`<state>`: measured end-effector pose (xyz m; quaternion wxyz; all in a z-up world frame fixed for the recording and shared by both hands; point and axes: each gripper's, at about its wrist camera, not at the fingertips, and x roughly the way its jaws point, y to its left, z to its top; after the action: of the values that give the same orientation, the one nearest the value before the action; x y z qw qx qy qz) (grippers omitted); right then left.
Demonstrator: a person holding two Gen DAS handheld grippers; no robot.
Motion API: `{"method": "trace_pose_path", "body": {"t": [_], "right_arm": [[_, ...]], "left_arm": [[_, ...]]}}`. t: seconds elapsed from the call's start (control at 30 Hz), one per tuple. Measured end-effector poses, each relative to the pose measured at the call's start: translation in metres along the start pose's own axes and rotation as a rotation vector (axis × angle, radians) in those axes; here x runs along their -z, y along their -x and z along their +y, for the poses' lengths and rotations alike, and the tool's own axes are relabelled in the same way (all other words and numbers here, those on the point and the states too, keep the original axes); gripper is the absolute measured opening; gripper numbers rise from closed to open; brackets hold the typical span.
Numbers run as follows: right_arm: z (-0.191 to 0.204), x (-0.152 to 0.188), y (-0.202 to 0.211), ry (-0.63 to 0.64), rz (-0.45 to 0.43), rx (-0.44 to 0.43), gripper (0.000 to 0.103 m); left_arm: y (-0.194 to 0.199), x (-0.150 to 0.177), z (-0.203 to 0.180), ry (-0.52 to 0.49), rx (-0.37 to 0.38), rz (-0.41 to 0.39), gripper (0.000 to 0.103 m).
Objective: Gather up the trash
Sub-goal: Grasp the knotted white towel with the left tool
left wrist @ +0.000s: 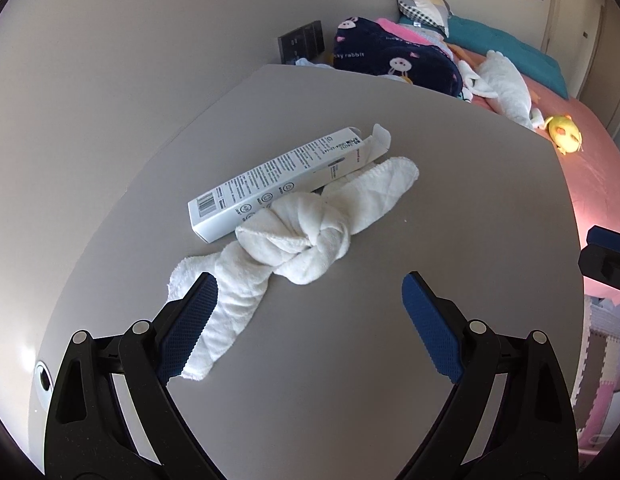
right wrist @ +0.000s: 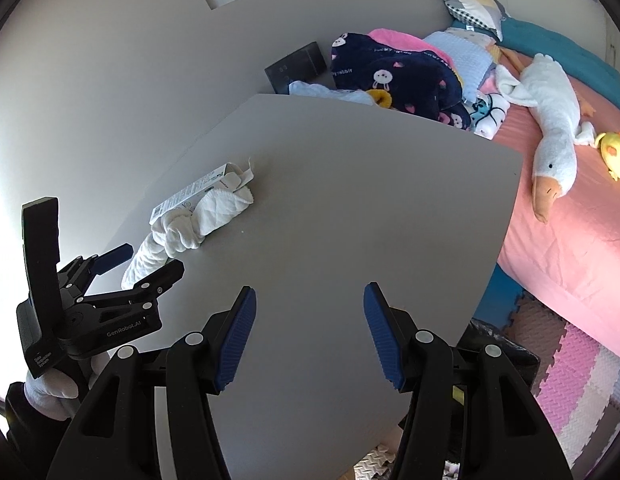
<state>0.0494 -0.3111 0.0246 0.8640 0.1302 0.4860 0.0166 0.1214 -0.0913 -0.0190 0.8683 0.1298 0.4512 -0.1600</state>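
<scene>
Carton (left wrist: pixel 270 184) and knotted white cloth (left wrist: pixel 298 240) lie touching, centre-left on the grey counter (left wrist: pixel 350 360). Left claw (left wrist: pixel 306 320) gapes empty just near of the cloth; right claw (right wrist: pixel 310 332) likewise parted, over bare counter. The carton looks light, stiff, crushable: best pinched across its narrow width. The cloth is soft; take the knot.

The table top (left wrist: pixel 350 360) is seen in plain grey. The box (left wrist: pixel 270 176) is white w/ small black print & a barcode. The knotted towel (left wrist: pixel 298 240) is white, w/ a quilted diamond pattern. The pads (left wrist: pixel 190 328) of the left gripper (left wrist: pixel 310 328) are blue w/ fine texture, on black arms; same colours on the right gripper (right wrist: pixel 310 336). The bed sheet (right wrist: pixel 570 248) is pink. The blanket (right wrist: pixel 390 76) is dark navy w/ white rabbits. The plush goose (right wrist: pixel 550 140) is white, beak orange. The small toy (right wrist: pixel 614 152) is yellow. The floor mat (right wrist: pixel 582 376) is pink & white.
</scene>
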Motion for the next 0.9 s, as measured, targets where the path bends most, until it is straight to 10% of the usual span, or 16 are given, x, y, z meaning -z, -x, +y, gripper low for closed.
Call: {"method": "trace_pose_path", "body": {"t": [0.9], "right_arm": [[0.053,-0.05,-0.035,0.176,0.02,-0.023,0.057]], "left_arm": [[-0.04,-0.01,0.012,-0.084,0.066,0.035,0.06]]}}
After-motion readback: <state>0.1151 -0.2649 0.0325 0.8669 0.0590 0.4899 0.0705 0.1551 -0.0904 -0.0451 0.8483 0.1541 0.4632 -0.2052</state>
